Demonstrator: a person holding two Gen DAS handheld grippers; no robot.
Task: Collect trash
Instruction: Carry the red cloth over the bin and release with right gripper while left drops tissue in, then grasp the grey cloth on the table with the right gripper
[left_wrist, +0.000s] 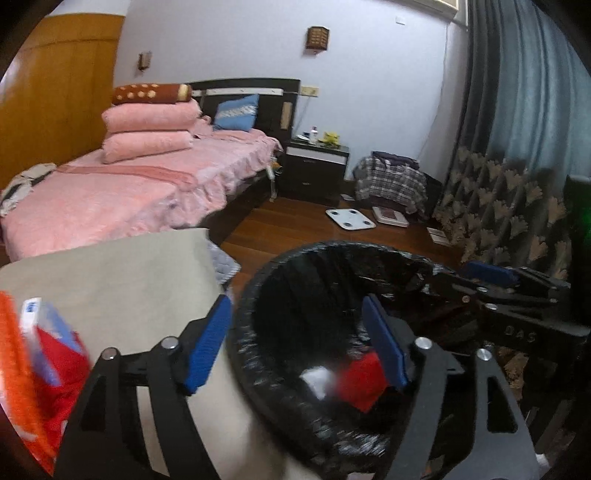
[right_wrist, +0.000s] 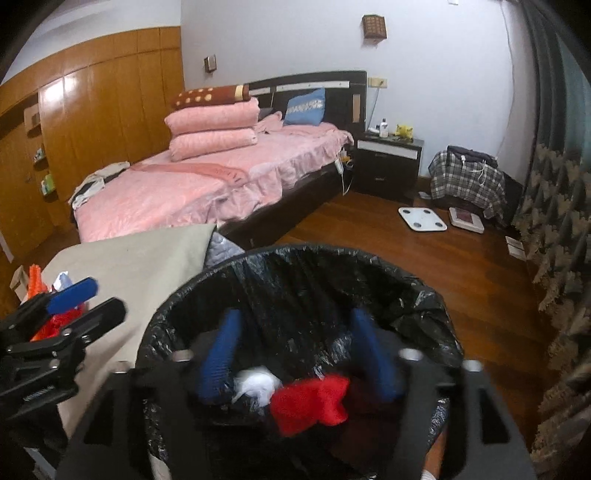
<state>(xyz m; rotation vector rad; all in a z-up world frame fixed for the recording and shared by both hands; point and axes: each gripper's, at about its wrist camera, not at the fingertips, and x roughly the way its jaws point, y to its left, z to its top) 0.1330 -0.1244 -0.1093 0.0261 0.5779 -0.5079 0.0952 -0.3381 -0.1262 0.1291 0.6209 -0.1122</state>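
Both tongs stand apart and clamp nothing. From the left wrist view, my left tongs (left_wrist: 295, 343) straddle the rim of the trash bin (left_wrist: 258, 295), with one blue pad over the bench (left_wrist: 129, 280) at 9 o'clock and the other inside the bin's mouth at 3 o'clock. My right tongs (right_wrist: 299, 354) hang over the bin's opening, both blue pads spread wide inside the ring of the black liner (right_wrist: 424, 306).

Down in the bin, seen from the right wrist view, lie a red scrap (right_wrist: 310, 402) and a crumpled white wad (right_wrist: 255, 386), touching each other, the white one at 9 o'clock of the red. Neither touches my pads as far as I can tell; the frame is blurred there.

On the bench at 9 o'clock of the bin, under a beige cloth, a heap of orange and red packaging (left_wrist: 44, 354) sits near the edge, with a blue and white wrapper (left_wrist: 40, 321) on top. In the right wrist view my left tongs show at 9 o'clock, just beside that heap.

Beyond the bench, at 12 o'clock, stands a bed (right_wrist: 207, 188) with a pink cover and stacked pink quilts (right_wrist: 212, 129). A dark nightstand (right_wrist: 388, 162) is at its 3 o'clock, and a white scale (right_wrist: 421, 218) lies on the wooden floor (right_wrist: 461, 266) near a plaid cloth (right_wrist: 469, 181). Patterned curtains (right_wrist: 554, 221) hang at 3 o'clock.
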